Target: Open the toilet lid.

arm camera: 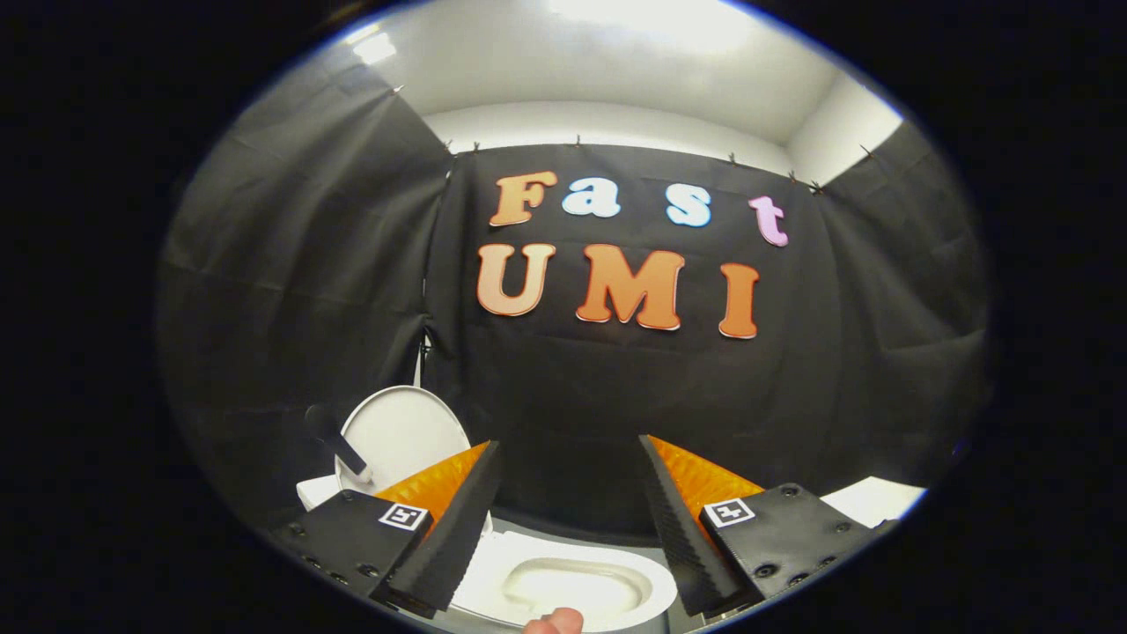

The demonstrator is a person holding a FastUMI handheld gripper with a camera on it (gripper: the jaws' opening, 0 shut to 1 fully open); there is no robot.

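The white toilet lid [401, 431] stands raised and upright beyond the left finger, leaning back toward the black cloth wall. Below it the white seat and open bowl [572, 586] lie between and under the fingers. A dark handle [335, 440] sticks out from the lid's left side. My gripper [568, 451] is open, its two fingers spread wide with nothing between them, held above the bowl and clear of the lid. A fingertip of the person's hand [553, 623] shows just below the bowl.
Black cloth walls [616, 396] close in the booth behind and on both sides of the toilet. A white surface [872, 497] shows beyond the right finger. White wall and ceiling rise above the cloth.
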